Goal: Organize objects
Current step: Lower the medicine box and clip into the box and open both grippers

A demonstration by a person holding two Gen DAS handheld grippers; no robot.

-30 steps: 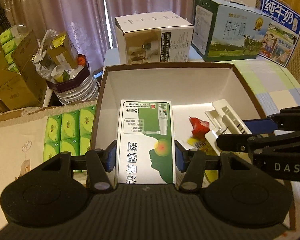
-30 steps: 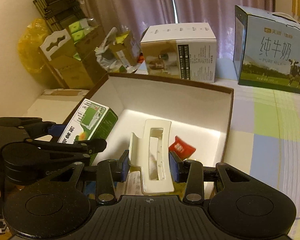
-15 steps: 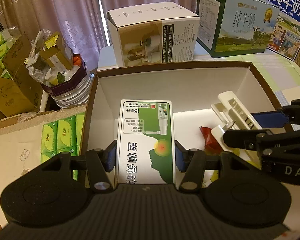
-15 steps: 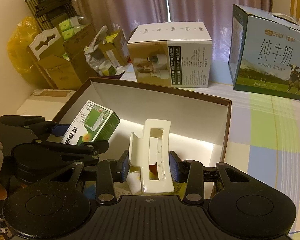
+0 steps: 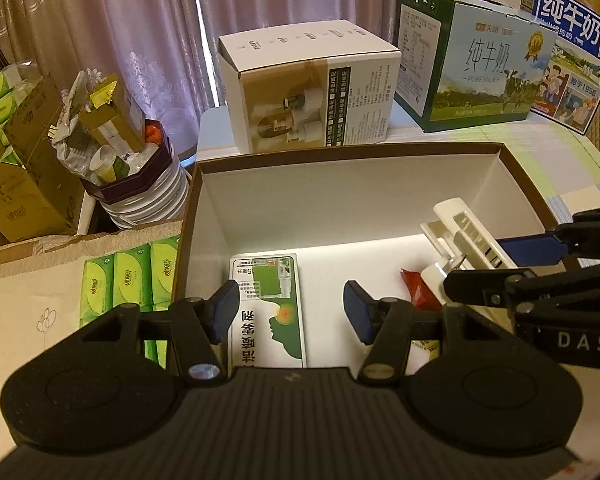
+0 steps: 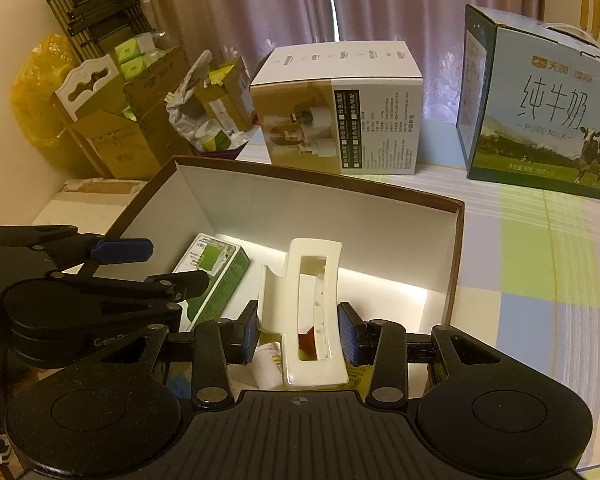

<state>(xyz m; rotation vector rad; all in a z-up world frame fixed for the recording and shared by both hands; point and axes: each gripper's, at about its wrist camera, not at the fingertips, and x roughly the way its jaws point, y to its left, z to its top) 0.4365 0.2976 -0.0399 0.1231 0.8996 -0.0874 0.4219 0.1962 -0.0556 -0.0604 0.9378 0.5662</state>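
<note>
A: Between the left tongs [image 5: 286,312], spread wide, the green carton [image 5: 266,312] lies loose on the box [image 5: 340,152] floor.

B: Drop-off step! Right tongs [image 6: 298,332] grip the white clip [image 6: 306,320] above the box; next, lower and release it.

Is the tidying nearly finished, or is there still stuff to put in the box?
Partly done. The green box lies in the big brown box, and the left claw is open around it. The right claw grips the white hair clip, not yet dropped in. The green tissue packs remain outside.
</note>
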